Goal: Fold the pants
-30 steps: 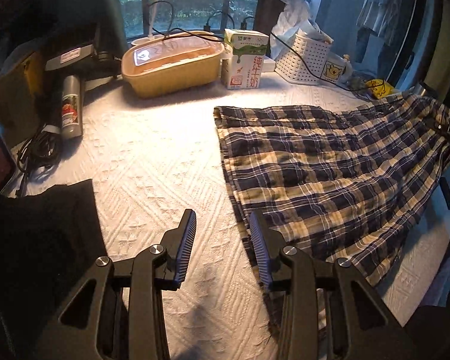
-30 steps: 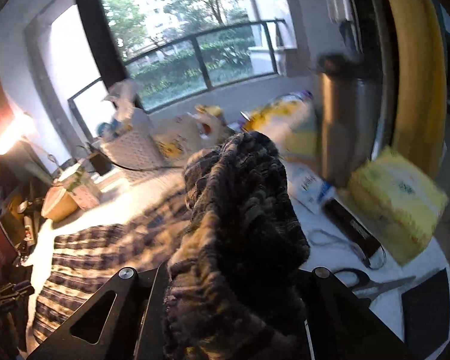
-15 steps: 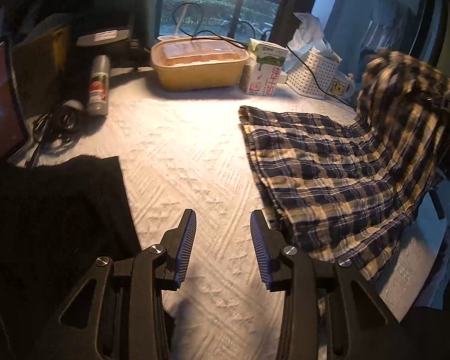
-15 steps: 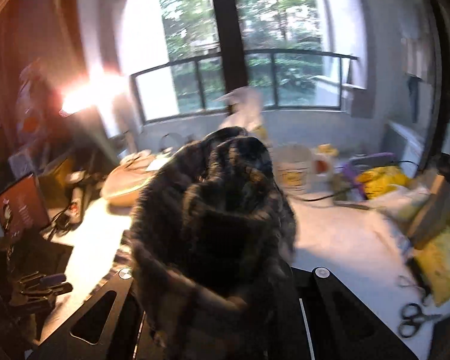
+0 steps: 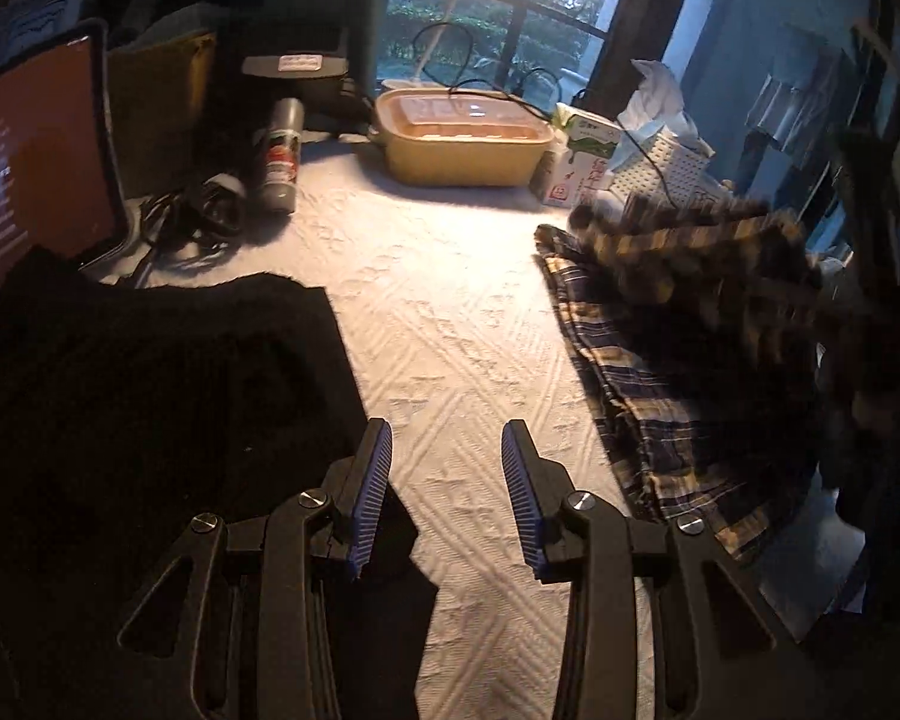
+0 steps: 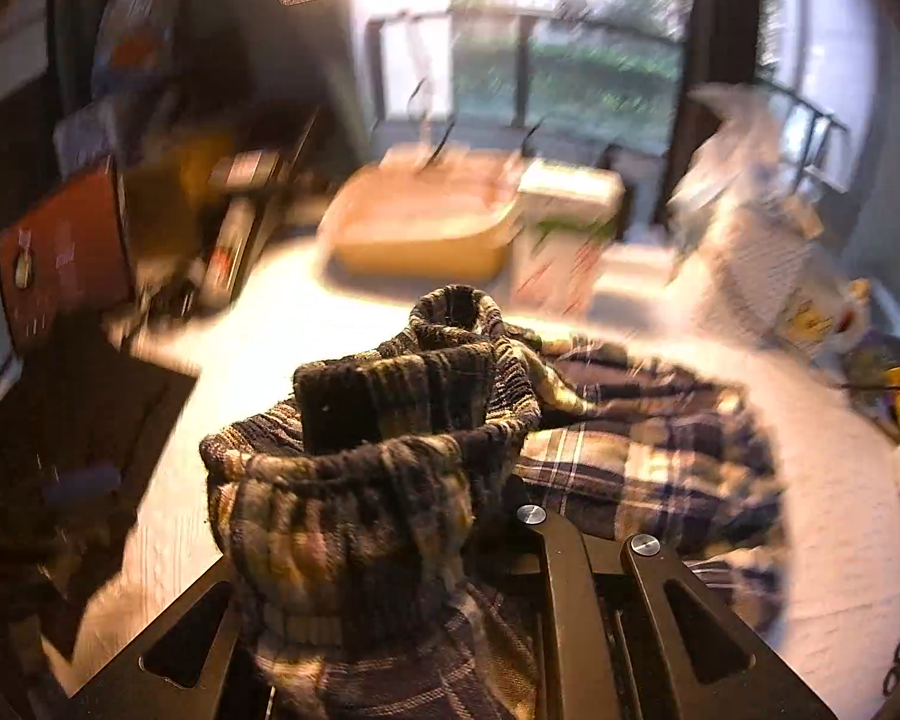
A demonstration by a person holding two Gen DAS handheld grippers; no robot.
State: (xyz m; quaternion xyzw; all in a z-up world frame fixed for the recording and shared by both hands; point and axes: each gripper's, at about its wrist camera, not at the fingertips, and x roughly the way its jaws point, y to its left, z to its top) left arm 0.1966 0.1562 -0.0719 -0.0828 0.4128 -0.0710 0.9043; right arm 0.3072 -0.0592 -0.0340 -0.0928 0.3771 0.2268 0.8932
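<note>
The plaid pants [image 5: 678,372] lie on the right side of the white textured tabletop [image 5: 450,324]. Their waistband end [image 5: 708,246] is lifted and carried over the rest of the fabric, blurred by motion. My right gripper [image 6: 390,516] is shut on the bunched elastic waistband [image 6: 390,420] and holds it above the spread plaid cloth [image 6: 642,456]; its fingertips are hidden by the fabric. My left gripper [image 5: 447,450] is open and empty, low over bare tabletop, left of the pants' near edge.
A black garment [image 5: 138,396] lies at the left beside my left gripper. At the back stand a laptop [image 5: 36,150], cables [image 5: 210,216], a spray can [image 5: 282,156], a yellow lidded container [image 5: 462,141], a milk carton [image 5: 576,162] and a white basket [image 5: 666,168].
My right gripper has swung the waistband up and leftward over the pants, lowering it toward the legs. My left gripper has drawn back to the left, off the pants' edge, still open.
</note>
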